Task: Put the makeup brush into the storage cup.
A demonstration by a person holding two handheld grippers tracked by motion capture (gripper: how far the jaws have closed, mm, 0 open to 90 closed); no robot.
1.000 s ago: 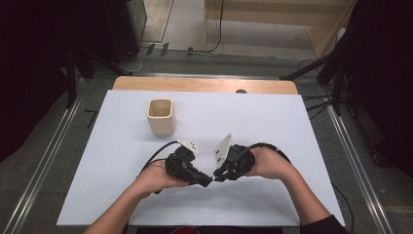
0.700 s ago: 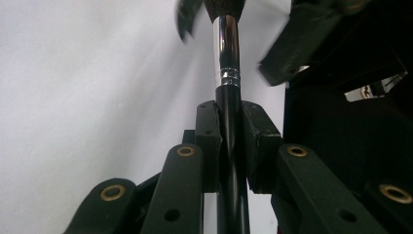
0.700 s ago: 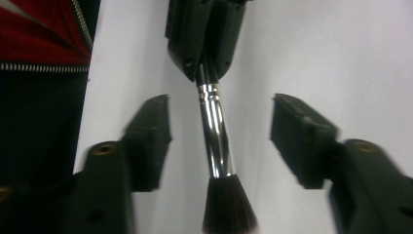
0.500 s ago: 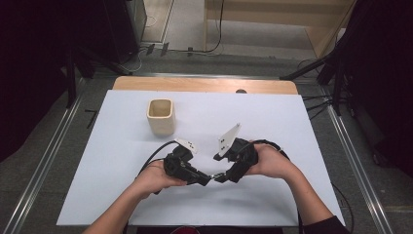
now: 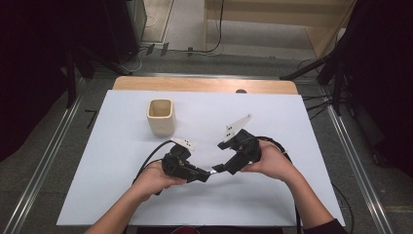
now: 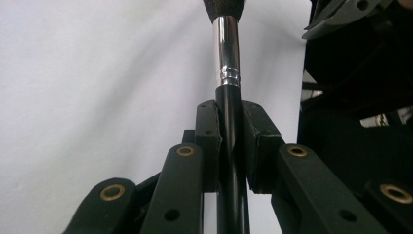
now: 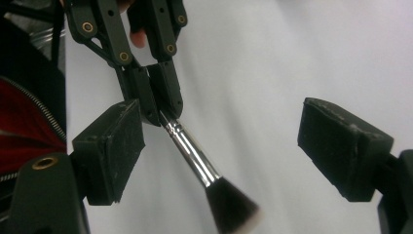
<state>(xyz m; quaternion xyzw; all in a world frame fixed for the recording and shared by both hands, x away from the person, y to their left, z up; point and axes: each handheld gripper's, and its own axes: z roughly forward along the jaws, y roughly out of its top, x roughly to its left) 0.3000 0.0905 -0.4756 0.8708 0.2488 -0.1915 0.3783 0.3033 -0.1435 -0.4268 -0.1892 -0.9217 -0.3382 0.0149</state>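
Left gripper (image 6: pixel 229 126) clenched on black makeup brush (image 6: pixel 227 53) handle, bristles toward twelve o'clock. Right gripper (image 7: pixel 219 141) released, jaws just opened wide, brush head between them, untouched.

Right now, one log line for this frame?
left gripper: shut on brush | right gripper: jaws just opened, brush between, untouched | cup: upright, apart

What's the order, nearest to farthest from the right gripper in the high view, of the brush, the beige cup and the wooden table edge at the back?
1. The brush, just left of the right gripper, its jaws open around the tip.
2. The beige cup, up and to the left.
3. The wooden table edge, along the far side.
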